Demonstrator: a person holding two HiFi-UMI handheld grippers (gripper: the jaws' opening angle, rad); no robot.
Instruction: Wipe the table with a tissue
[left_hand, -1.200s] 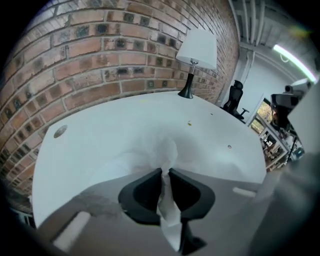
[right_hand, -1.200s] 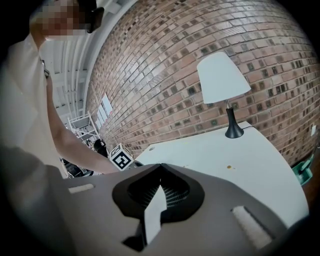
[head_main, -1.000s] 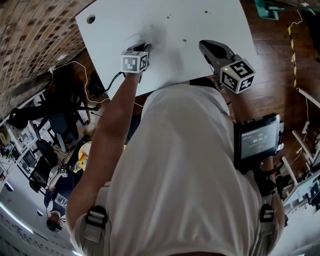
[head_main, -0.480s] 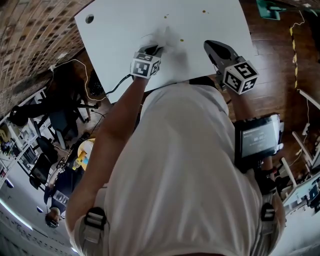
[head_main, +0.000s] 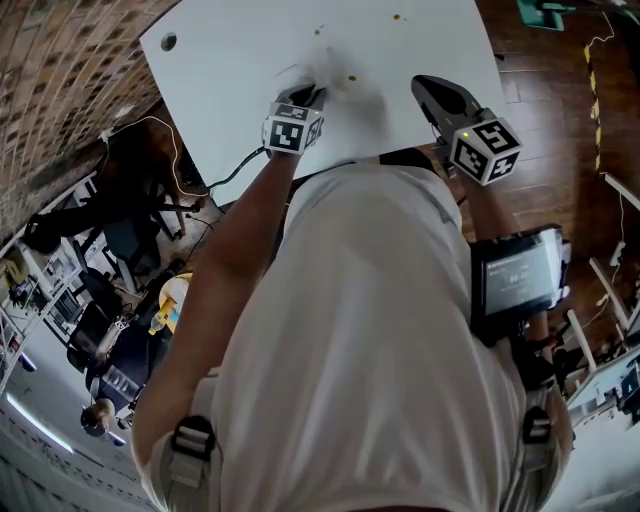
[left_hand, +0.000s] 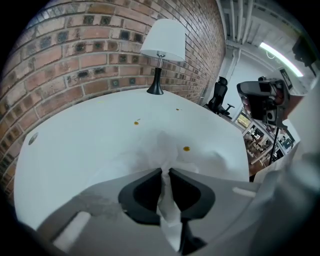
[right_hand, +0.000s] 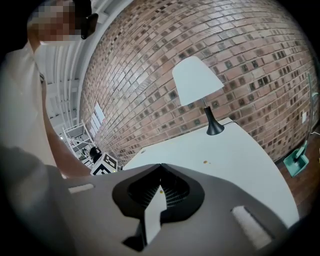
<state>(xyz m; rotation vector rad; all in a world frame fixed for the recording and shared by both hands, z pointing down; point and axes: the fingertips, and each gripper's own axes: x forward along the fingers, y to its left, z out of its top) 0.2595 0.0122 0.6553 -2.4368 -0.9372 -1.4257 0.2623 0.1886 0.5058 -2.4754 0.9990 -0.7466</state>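
- Compared with a second before, the left gripper (head_main: 306, 94) had slid rightward across the table (head_main: 230, 60), dragging the tissue (head_main: 300, 76) with it.
- The tissue then lay much nearer the brown spot (head_main: 351, 78); in the left gripper view that spot (left_hand: 186, 148) sat just beyond the crumpled tissue (left_hand: 159, 145).
- The right gripper (head_main: 428, 84) had shifted only a little, staying over the table's near right part.
- In the head view the tissue was a pale blur, hard to tell from the white table, and the person's torso covered the near edge.
- The left jaws were largely hidden there under the marker cube (head_main: 292, 129); their own view showed them clearly.
- Whether the right gripper touched the table could not be told.
- The left gripper (left_hand: 165, 172) was pinched narrow on the tissue, which ran up between the pads and spread onto the table (left_hand: 85, 135).
- The right gripper (right_hand: 160, 167) had its jaws together with nothing between them.
- The left arm reached forward, its gripper pointing steeply down at the table.
- The right gripper lay flatter, facing the lamp (right_hand: 197, 82) at the far end of the table (right_hand: 225, 150).
- A screen (head_main: 515, 280) sat strapped on the right forearm.
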